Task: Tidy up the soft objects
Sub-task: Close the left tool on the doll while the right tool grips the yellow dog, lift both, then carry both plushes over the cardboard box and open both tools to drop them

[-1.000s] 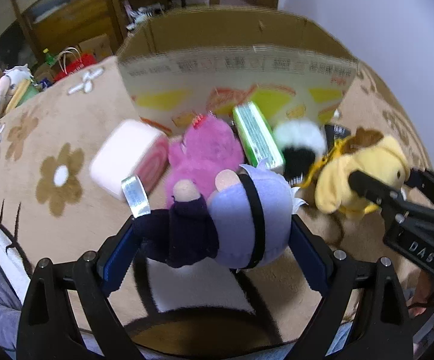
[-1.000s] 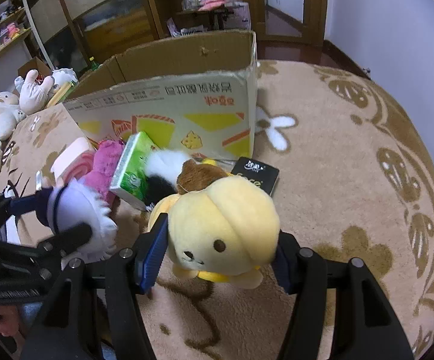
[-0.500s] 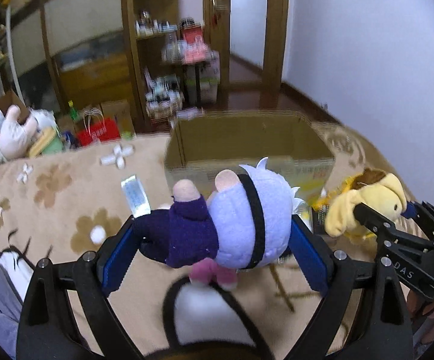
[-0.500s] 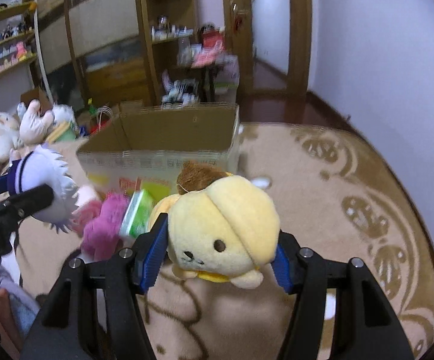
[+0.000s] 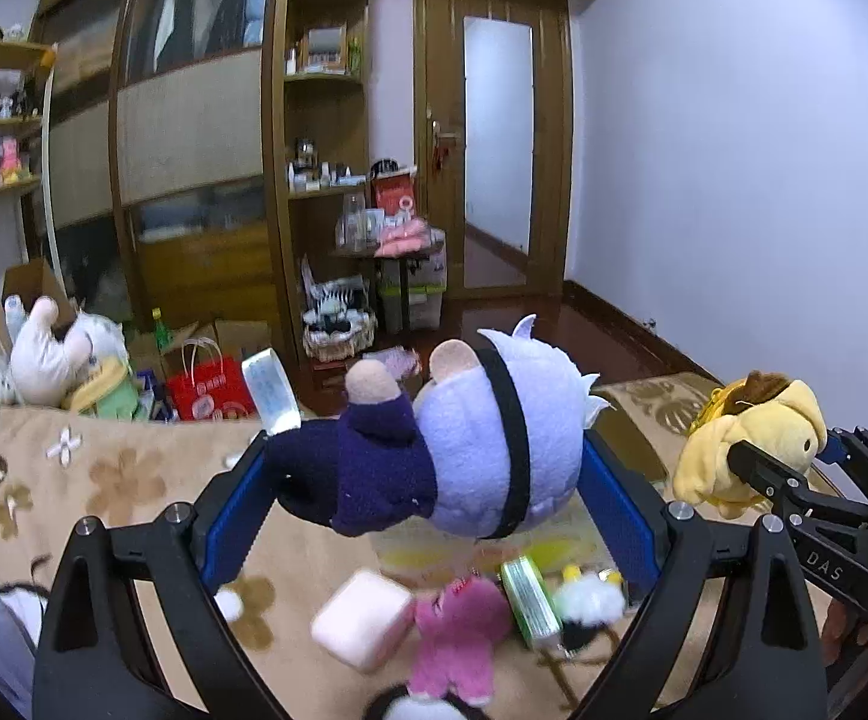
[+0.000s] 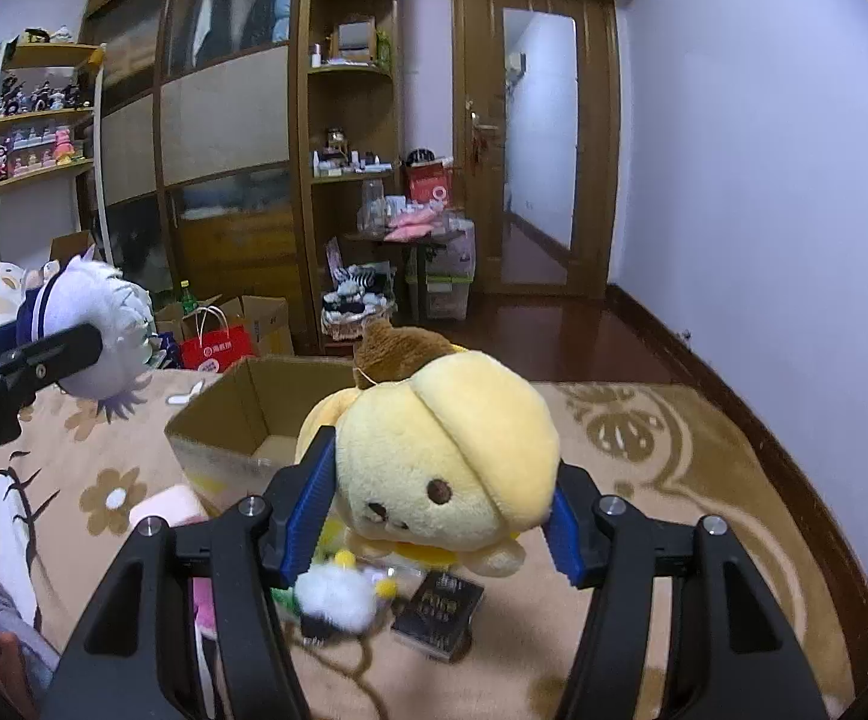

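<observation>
Yellow dog plush (image 6: 445,468) was pinched in the right gripper (image 6: 442,516) jaws, the purple doll (image 5: 434,450) in the left gripper (image 5: 428,498), both raised above the carton (image 6: 242,414) at 10 o'clock, probably for dropping in.

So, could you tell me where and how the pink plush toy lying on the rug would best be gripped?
Grip the pink plush toy across its narrower upper body, coming straight down from above. It lies flat on the rug, wedged between the pink roll cushion and green tissue pack, so side approaches look blocked.
</observation>
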The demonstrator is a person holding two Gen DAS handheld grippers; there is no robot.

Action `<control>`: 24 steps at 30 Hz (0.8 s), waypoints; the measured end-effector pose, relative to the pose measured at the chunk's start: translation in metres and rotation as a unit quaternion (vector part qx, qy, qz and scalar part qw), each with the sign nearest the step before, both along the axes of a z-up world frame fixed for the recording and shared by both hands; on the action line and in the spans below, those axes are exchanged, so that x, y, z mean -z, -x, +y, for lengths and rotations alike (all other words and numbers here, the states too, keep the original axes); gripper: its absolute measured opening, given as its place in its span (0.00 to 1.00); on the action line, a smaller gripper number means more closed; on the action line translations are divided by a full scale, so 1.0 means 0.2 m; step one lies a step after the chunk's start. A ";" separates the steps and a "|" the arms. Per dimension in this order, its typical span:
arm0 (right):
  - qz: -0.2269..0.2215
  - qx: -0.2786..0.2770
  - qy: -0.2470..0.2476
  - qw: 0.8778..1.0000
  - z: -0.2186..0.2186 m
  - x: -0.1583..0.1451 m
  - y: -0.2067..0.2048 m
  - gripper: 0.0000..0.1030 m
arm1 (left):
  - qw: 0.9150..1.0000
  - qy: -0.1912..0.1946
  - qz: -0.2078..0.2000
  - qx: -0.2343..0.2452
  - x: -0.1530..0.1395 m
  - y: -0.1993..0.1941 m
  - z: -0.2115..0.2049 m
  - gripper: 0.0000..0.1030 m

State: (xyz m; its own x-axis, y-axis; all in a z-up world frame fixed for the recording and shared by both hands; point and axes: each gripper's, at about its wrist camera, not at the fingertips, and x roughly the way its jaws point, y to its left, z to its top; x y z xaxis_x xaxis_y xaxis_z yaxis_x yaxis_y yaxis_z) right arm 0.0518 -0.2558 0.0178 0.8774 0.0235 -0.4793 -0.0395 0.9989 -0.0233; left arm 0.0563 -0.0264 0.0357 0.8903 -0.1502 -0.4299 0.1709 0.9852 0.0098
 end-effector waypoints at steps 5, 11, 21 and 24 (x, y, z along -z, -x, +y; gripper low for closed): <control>-0.018 -0.004 0.010 1.000 0.01 -0.05 -0.11 0.63 | 1.000 -0.014 -0.021 0.001 -0.07 -0.10 -0.01 0.91; -0.030 -0.005 0.001 1.000 0.00 -0.07 -0.24 0.63 | 0.999 -0.029 -0.031 0.011 -0.09 -0.26 -0.05 0.91; -0.028 -0.008 -0.039 0.999 -0.03 0.01 -0.42 0.64 | 1.000 -0.017 0.007 0.008 0.09 -0.46 -0.03 0.91; -0.021 -0.011 -0.047 0.999 -0.03 0.05 -0.45 0.64 | 1.000 -0.004 0.029 0.008 0.16 -0.52 -0.01 0.91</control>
